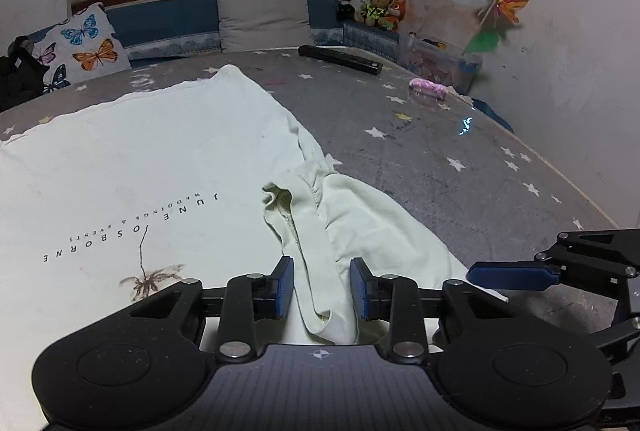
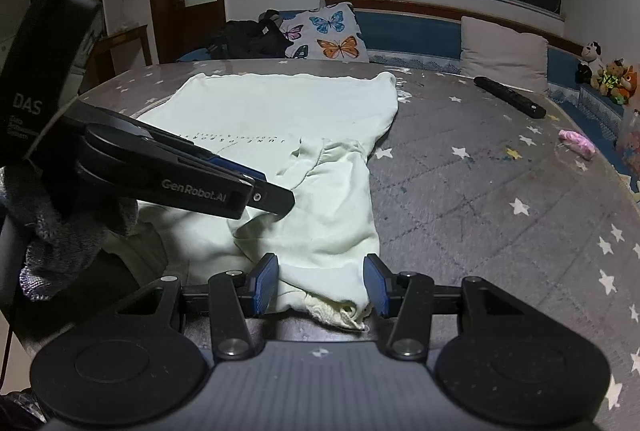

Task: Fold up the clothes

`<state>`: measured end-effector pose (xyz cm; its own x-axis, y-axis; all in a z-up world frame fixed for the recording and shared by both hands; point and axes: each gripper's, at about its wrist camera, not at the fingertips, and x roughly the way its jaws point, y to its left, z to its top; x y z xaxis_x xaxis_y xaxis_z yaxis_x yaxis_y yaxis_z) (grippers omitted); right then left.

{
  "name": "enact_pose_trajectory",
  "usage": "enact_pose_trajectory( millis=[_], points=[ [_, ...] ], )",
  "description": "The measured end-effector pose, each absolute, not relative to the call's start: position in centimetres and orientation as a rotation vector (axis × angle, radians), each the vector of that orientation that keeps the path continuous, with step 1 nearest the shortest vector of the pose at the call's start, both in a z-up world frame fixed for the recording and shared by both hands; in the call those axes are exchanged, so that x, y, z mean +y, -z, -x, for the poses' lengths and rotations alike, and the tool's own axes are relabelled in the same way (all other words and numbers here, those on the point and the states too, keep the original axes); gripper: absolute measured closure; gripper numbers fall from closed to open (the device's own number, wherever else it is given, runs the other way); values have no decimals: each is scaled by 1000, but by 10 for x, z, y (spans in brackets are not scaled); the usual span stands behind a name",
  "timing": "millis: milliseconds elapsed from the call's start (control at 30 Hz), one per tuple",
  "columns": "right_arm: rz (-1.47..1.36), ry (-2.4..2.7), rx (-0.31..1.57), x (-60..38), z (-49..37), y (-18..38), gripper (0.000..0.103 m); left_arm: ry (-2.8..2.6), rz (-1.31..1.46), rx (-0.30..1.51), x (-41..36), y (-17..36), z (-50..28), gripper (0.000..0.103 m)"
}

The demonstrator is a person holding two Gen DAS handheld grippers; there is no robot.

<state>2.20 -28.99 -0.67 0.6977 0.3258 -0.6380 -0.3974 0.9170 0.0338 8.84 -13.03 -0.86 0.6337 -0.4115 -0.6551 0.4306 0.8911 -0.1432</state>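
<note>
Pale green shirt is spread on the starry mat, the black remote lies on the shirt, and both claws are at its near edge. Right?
Not quite. The remote lies on the bare mat, well clear of the shirt, as the left wrist view shows. The rest holds: left claw and right claw are at its near edge.

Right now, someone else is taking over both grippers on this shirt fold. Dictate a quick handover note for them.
Left gripper: jaws around a bunched ridge of the pale shirt; pads look to be pressing the fabric.
Right gripper: jaws around the shirt's near hem; whether the pads grip is unclear.
Shirt lies print up on the star-patterned bed cover, far part flat, sleeve side crumpled toward the grippers.
Done: shirt spread out, near edge gathered.
Left: fold the sleeve side over, smooth it, finish folding.
Remote lies clear of the shirt.
</note>
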Motion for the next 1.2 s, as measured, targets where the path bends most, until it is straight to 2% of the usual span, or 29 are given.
enact_pose_trajectory(
  millis=[100,167,333,500,700,900,1200],
  points=[
    [106,-404,693,-291,-23,8,55,493,-20,735,-130,9,-88,93],
    [105,-405,693,-291,-23,9,55,495,-9,720,-128,7,-87,96],
    [110,-405,692,-290,-20,10,54,460,-9,668,-125,-3,-80,96],
    [116,-401,690,-289,-20,12,54,440,-41,718,-127,4,-83,96],
    [104,-420,697,-294,-22,4,54,416,-48,694,-122,-2,-79,88],
    [37,-402,667,-306,-38,-12,55,415,-70,641,-123,-7,-67,88],
    [46,-421,649,-285,-78,-17,56,428,-102,686,-121,7,-69,88]
  ],
)
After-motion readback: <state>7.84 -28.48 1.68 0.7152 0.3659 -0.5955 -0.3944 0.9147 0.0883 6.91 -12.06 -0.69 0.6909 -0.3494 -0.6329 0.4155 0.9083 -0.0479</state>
